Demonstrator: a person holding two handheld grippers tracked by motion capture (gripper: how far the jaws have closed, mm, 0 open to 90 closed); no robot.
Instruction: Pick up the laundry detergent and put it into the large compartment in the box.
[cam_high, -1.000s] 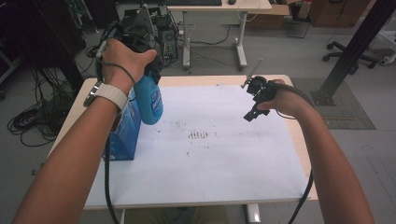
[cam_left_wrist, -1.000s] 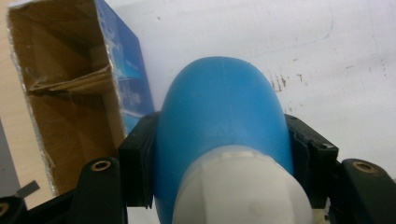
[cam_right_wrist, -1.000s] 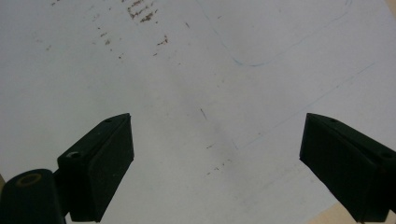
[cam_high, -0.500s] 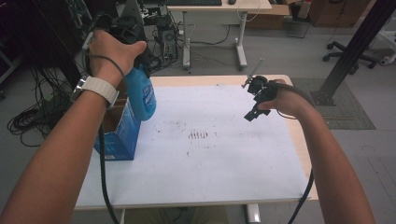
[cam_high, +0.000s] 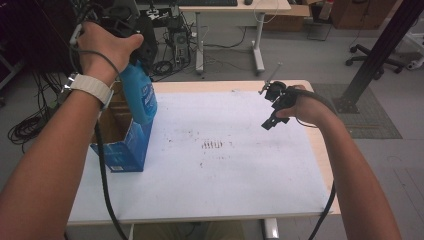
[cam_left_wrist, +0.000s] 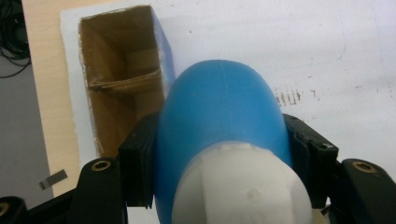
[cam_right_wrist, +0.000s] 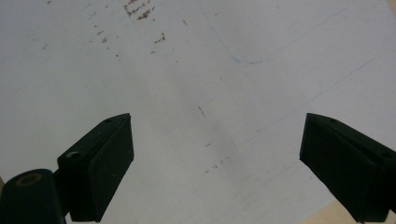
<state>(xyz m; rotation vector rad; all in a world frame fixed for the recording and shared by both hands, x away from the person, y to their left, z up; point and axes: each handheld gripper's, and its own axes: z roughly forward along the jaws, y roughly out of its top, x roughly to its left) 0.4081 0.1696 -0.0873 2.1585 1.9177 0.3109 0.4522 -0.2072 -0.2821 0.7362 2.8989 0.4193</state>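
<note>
A blue bottle (cam_high: 140, 97) with a white cap end (cam_left_wrist: 240, 186) hangs in the air above an open blue cardboard box (cam_high: 122, 142) at the table's left. My left gripper (cam_left_wrist: 219, 163) is shut on the bottle, its black jaws pressing both sides. The box's brown inside (cam_left_wrist: 119, 88) lies open just beyond the bottle. My right gripper (cam_high: 272, 112) hovers over the table's right side. Its jaws stand wide apart in the right gripper view, with nothing between its fingers (cam_right_wrist: 100, 163).
A white sheet (cam_high: 225, 165) with dark smudges (cam_high: 212, 145) covers the wooden table (cam_high: 320, 150). Cables, a desk and a chair base stand on the floor behind. A black post (cam_high: 380, 50) rises at the right.
My left gripper has lifted the blue bottle up and back to the left, out of the box. The right gripper has held still.
</note>
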